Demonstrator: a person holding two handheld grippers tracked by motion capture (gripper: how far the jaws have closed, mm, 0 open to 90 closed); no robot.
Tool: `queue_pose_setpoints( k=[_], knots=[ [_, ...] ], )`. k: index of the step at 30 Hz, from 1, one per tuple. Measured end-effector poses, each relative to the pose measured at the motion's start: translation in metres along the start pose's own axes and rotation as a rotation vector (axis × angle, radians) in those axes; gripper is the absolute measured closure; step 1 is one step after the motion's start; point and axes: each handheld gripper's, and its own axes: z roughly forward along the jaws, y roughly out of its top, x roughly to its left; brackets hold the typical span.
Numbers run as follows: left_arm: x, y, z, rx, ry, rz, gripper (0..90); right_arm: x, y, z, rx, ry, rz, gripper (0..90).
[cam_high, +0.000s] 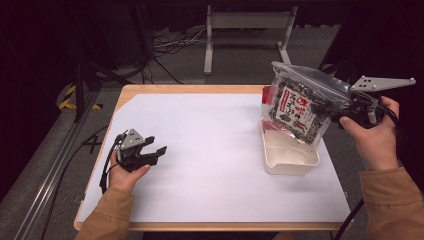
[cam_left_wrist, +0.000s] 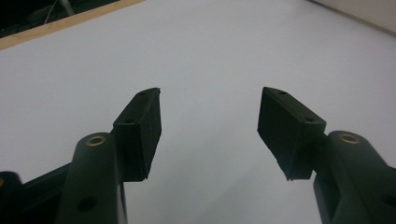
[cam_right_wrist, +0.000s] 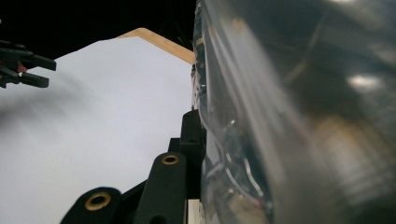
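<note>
White sheeting covers the wooden table (cam_high: 125, 92), with dark floor, cables and a grey metal stand (cam_high: 247, 30) behind it. A clear plastic bag (cam_high: 299, 106) with a red, white and black printed label hangs tilted in the air at the table's far right, directly above a shallow white tray (cam_high: 291, 159) and not touching it. The right gripper (cam_high: 334, 109) clamps the bag at its right edge, jaws pressed onto the plastic, with the grey three-cornered plate sticking out above the person's right hand (cam_high: 375, 135). In the right gripper view the bag (cam_right_wrist: 299, 116) looms large and glossy against the black jaw, its plastic lying flat on the pad, while the white table surface and one wooden corner stretch away to the left. A small red item (cam_high: 266, 93) peeks out behind the bag near the table's far edge; what it is cannot be told. Well apart, on the near left of the table, the left gripper (cam_high: 156, 151) rests low over the sheet in the person's left hand (cam_high: 127, 172), a black cable trailing from it. In the left gripper view its jaws stand spread with nothing between them, the fingertips (cam_left_wrist: 142, 121) bare above plain white.
</note>
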Motion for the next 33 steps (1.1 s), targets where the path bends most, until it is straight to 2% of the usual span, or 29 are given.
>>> queue_pose_setpoints(
  k=[10,15,21,26,33],
  knots=[
    [-0.001,0.000,0.001,0.002,-0.010,0.002,40.9,-0.006,-0.014,0.011,0.063,-0.007,0.042,76.0],
    [-0.001,-0.001,0.001,0.002,-0.009,0.001,40.9,-0.005,-0.017,0.016,0.105,-0.015,0.041,76.0],
    [0.000,-0.001,0.000,0.000,-0.011,-0.005,40.9,-0.003,-0.028,0.031,0.158,0.008,0.038,76.0],
    [0.000,-0.001,0.001,0.002,-0.012,0.001,40.8,-0.004,-0.036,0.039,0.166,0.010,0.049,76.0],
    [-0.001,0.000,0.001,0.002,-0.009,0.004,40.4,-0.005,-0.041,0.044,0.142,0.011,0.058,76.0]
  ],
)
